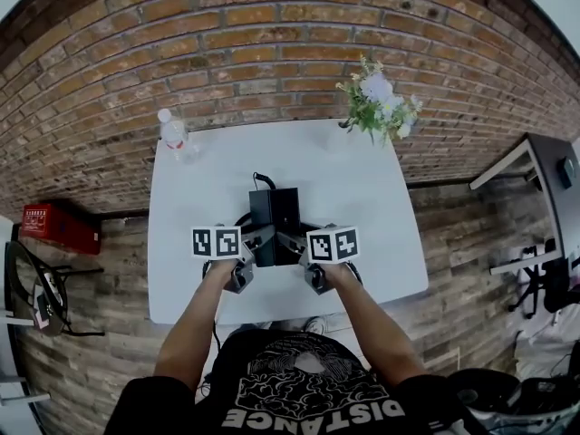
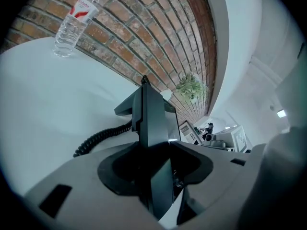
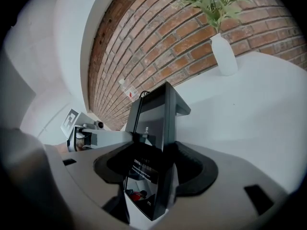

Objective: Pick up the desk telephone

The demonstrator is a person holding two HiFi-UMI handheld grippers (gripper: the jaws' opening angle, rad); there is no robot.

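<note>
The black desk telephone (image 1: 275, 214) rests in the middle of the white table (image 1: 362, 198), its stand end toward the wall. My left gripper (image 1: 258, 241) is shut on its near left edge and my right gripper (image 1: 292, 241) on its near right edge. In the left gripper view the phone's side (image 2: 148, 123) stands between the dark pads (image 2: 120, 169) of the left gripper (image 2: 153, 150), with no gap showing. A coiled cord (image 2: 100, 138) trails off to the left. In the right gripper view the glossy phone body (image 3: 158, 114) fills the space inside the right gripper (image 3: 148, 150) in the same way.
A water bottle (image 1: 173, 134) stands at the table's far left corner, a white vase of flowers (image 1: 379, 102) at the far right. A brick wall runs behind the table. A red box (image 1: 59, 227) lies on the floor to the left, another desk (image 1: 544, 179) to the right.
</note>
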